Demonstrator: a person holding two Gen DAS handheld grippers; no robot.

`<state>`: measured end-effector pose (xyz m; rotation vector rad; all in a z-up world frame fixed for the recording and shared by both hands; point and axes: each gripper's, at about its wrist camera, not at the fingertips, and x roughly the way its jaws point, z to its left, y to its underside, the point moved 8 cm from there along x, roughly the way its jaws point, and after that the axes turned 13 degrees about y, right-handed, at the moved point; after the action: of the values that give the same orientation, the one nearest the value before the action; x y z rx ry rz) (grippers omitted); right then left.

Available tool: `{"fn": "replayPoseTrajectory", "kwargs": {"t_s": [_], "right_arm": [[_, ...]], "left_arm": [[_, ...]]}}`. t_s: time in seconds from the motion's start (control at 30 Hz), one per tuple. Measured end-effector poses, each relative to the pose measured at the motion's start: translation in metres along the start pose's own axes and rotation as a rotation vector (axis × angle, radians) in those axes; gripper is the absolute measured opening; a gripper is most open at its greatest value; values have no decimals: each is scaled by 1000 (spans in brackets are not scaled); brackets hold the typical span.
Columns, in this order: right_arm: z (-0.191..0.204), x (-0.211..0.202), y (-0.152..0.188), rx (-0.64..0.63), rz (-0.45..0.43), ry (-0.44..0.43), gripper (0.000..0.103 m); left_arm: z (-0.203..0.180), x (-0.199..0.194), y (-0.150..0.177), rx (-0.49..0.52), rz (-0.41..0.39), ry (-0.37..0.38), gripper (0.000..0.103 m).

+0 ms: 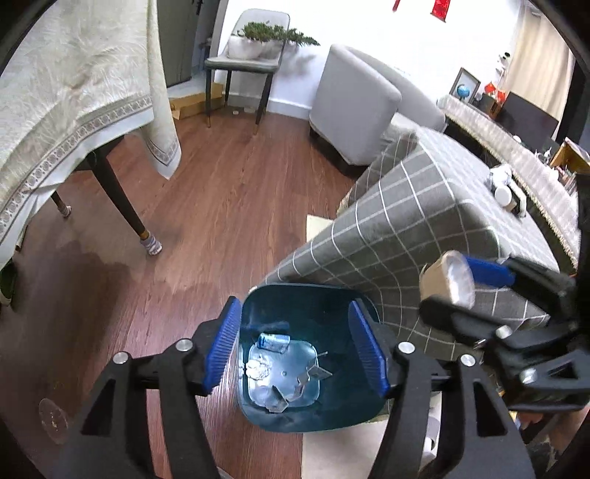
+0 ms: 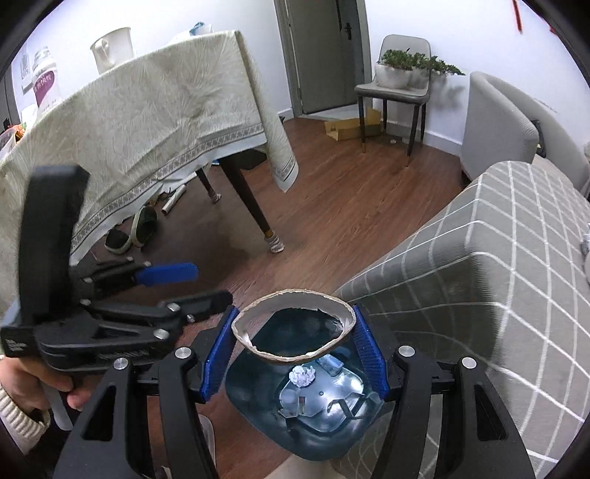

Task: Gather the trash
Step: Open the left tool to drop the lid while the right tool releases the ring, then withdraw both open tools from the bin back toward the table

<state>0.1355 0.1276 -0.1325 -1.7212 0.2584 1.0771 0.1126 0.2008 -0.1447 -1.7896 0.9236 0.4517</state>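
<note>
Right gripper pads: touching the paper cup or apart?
Touching. The right wrist view shows the paper cup wedged between the right gripper blue pads, rim squashed oval, held above the blue bin.

Reddish-brown wood plank floor (image 1: 228,191) runs to white walls (image 2: 453,33). A desk (image 2: 254,206) on dark legs wears a cream patterned cloth (image 2: 155,110). A grey chair (image 2: 398,84) carrying potted greenery (image 2: 416,62) stands near a grey-green door (image 2: 324,55). A grey armchair (image 1: 354,95) sits beside a checked grey sofa (image 1: 424,206).

Bin (image 1: 306,368) beside sofa (image 1: 424,228) (trash (image 1: 273,341) inside)
</note>
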Motion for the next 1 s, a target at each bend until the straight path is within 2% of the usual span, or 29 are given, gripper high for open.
{"fn": "replayPoseTrajectory", "kwargs": {"t_s": [0.37,0.73,1.0], "right_arm": [[13,39,21,-27,111,19,62],[16,66,43,-61,194,38,63],[15,76,55,-81,242,65,63]], "left_arm": [[12,-31,-18,-14,-118,-19,62],[-6,-49,-31,25,-186,20,44],[-18,-56,-37,41,-219,57,38]]}}
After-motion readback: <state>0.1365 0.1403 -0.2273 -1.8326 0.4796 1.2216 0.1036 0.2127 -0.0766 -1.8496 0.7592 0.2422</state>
